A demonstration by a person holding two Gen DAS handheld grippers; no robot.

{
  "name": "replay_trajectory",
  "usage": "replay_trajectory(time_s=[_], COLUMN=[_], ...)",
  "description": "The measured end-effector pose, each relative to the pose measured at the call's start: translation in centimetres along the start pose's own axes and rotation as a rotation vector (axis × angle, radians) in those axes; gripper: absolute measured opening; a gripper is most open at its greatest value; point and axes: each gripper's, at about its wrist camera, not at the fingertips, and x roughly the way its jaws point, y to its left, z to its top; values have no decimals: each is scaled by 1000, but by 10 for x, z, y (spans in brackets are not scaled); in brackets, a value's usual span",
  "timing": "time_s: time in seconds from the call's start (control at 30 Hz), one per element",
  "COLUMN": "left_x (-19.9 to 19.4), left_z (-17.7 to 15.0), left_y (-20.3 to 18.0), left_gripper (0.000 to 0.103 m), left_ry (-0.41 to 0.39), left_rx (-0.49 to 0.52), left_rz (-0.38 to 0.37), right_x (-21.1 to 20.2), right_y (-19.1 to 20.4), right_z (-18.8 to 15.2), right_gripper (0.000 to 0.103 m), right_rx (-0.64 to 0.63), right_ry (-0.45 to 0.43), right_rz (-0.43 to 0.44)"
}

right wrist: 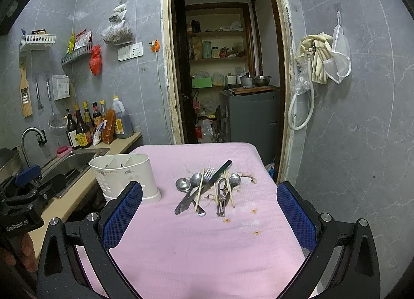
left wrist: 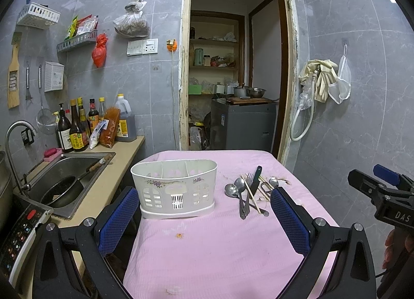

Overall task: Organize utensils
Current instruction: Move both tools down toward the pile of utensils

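While both sets of fingers (left wrist: 204, 218) (right wrist: 209, 216) are held open, utensils (right wrist: 207, 187) remain unsorted mid-desk (right wrist: 207, 247); caddy (left wrist: 174, 185) is unfilled.

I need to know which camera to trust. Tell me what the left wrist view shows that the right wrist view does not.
Only the left wrist view shows the pan lying in the sink and the caddy's full front. Only the right wrist view shows the peeler clearly, lying among the pile, and the stains on the cloth near it. Both show the pink tablecloth, the empty white caddy, the spoons, fork and chopsticks heaped beside it, and both grippers open, holding nothing.
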Motion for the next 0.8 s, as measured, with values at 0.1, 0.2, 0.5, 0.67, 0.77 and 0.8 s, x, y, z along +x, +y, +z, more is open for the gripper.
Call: replay_trajectory(time_s=[0.1, 0.2, 0.5, 0.67, 0.77, 0.8], left_x=[2, 11, 40, 66, 75, 81], left_z=[1, 2, 31, 48, 50, 52], left_y=[1, 4, -12, -25, -34, -37], left_gripper=[103, 103, 103, 103, 103, 103], left_ry=[-2, -11, -71, -106, -119, -119], left_rx=[-3, -11, 11, 22, 28, 31], left_rz=[-3, -19, -60, -70, -68, -64], right_x=[-1, -1, 5, 23, 38, 46], right_y=[0, 0, -14, -25, -33, -37], right_z=[3, 6, 44, 63, 73, 77], right_gripper=[102, 102, 102, 102, 102, 102], right_rx=[1, 5, -31, -52, -65, -69], right_ry=[-8, -17, -82, -101, -109, -109], right_rz=[-1, -4, -28, -23, -16, -11])
